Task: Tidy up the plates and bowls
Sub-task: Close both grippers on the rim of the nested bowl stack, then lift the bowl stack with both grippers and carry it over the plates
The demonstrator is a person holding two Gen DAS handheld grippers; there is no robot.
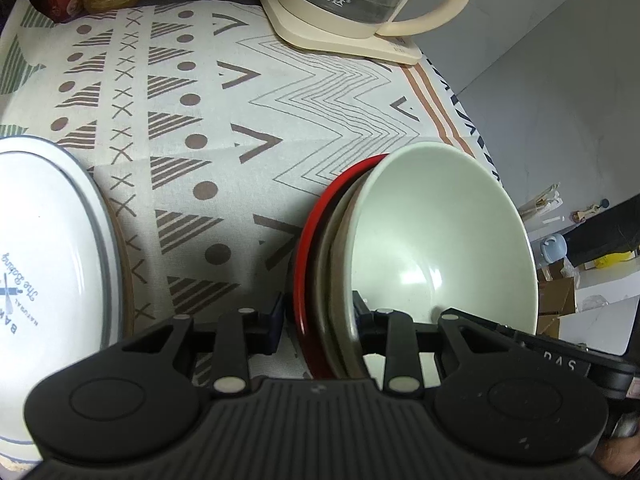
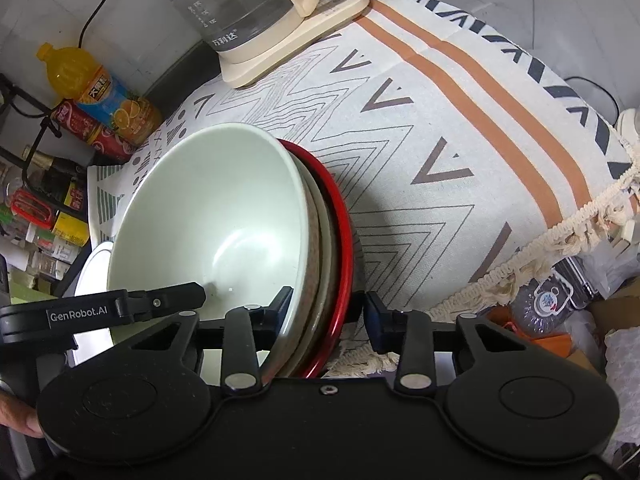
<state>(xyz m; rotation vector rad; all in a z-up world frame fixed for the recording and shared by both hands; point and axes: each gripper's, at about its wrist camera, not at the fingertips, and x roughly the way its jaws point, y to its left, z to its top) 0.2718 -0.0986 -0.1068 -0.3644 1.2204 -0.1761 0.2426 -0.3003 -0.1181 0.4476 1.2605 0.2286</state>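
A pale green bowl [image 1: 440, 232] sits nested in a beige dish [image 1: 334, 264] and a red plate [image 1: 308, 256], making one stack on the patterned cloth. My left gripper [image 1: 320, 318] is shut on the stack's left rim, one pad outside the red plate and one inside the bowl. My right gripper [image 2: 328, 312] is shut on the opposite rim of the green bowl [image 2: 208, 216] and red plate [image 2: 344, 240]. A white plate with blue lettering [image 1: 52, 256] lies to the left of the stack.
A glass kettle on a cream base [image 1: 348, 8] stands at the back of the table. Drink bottles [image 2: 100, 96] line the back left corner. The cloth's fringed edge [image 2: 560, 236] marks the table's right side, with clutter on the floor beyond it.
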